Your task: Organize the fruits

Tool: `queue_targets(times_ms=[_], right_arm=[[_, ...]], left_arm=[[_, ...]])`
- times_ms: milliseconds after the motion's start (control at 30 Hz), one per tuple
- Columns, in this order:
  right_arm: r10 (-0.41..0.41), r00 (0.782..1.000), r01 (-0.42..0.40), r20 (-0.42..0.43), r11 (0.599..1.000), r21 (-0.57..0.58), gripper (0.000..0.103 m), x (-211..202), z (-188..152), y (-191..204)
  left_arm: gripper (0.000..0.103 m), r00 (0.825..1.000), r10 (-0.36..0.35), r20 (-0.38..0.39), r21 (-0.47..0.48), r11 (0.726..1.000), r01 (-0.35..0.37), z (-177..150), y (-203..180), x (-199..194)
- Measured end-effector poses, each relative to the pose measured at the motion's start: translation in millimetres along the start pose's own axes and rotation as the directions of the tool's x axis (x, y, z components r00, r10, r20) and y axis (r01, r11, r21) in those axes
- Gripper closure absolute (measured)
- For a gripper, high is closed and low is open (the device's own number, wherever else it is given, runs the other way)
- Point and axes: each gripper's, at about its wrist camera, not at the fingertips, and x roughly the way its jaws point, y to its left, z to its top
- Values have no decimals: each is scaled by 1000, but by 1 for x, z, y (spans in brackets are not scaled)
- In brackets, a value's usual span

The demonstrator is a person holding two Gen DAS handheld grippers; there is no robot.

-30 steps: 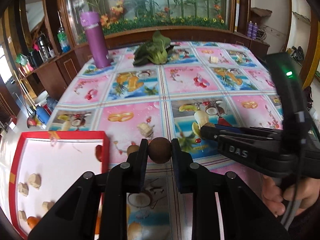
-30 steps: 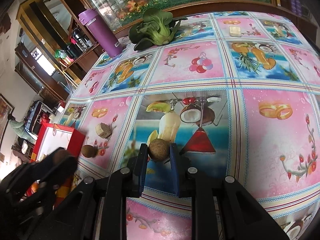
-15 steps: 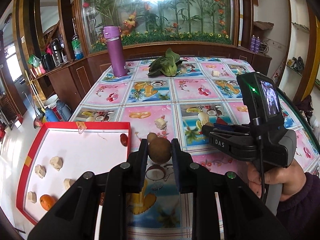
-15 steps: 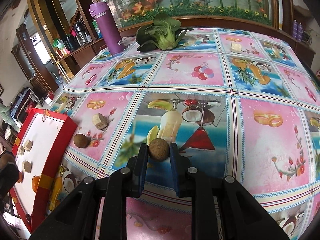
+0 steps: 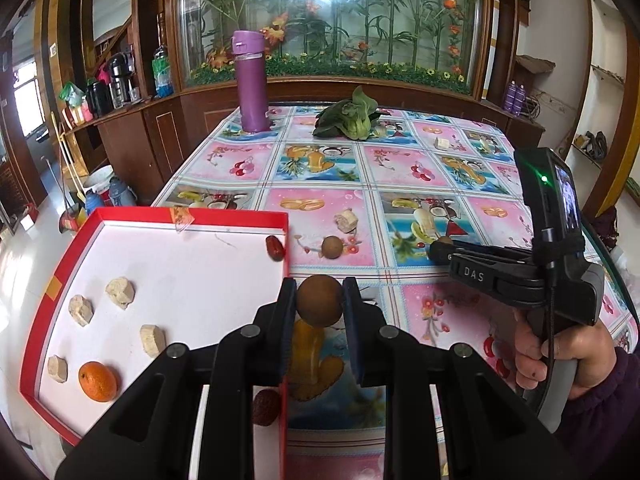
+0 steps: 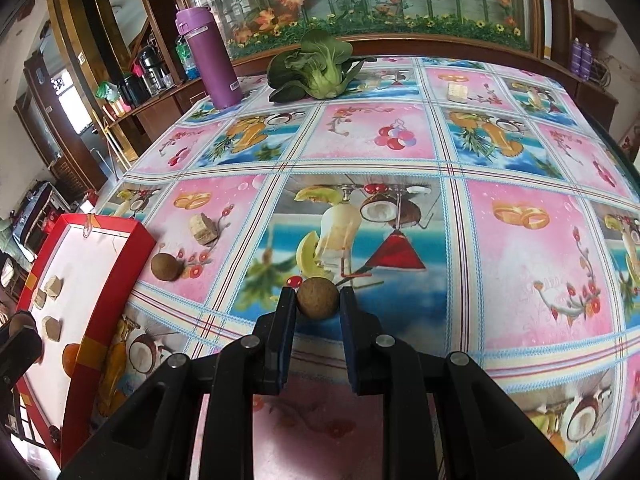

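Note:
My left gripper (image 5: 319, 305) is shut on a round brown fruit (image 5: 319, 300), held over the right rim of the red tray (image 5: 224, 214). Inside the white-floored tray lie an orange (image 5: 98, 381), several beige chunks, and two red dates (image 5: 275, 248), one of them under my fingers. My right gripper (image 6: 317, 300) is shut on a second round brown fruit (image 6: 317, 297) above the tablecloth; the left wrist view shows it as right gripper (image 5: 440, 246) in a hand (image 5: 560, 354). A third brown fruit (image 6: 166, 266) (image 5: 333, 247) rests on the cloth near the tray (image 6: 120, 264).
A beige chunk (image 6: 204, 225) lies beside the loose fruit. At the far end stand a purple bottle (image 6: 210, 60), a bok choy (image 6: 316, 66) and another beige block (image 6: 457, 91). The table's left edge drops off behind the tray.
My left gripper has pulled back and risen with its fruit, so the whole tray now shows below it. The right gripper also drew back a little, still holding its fruit.

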Motion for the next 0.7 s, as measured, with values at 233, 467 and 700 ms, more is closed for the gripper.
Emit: queue_targets(times_ms=[233, 467, 700], right_arm=[[13, 1000, -13, 23, 1000, -2, 83, -12, -14, 23], [98, 992, -95, 82, 995, -43, 83, -31, -23, 68], [222, 969, -198, 106, 959, -203, 83, -50, -29, 147]], left_arm=[[78, 1000, -15, 22, -58, 998, 16, -14, 37, -18], [78, 996, 51, 68, -133, 990, -42, -23, 91, -46], [78, 985, 147, 89, -235, 964, -122, -35, 147, -64]])
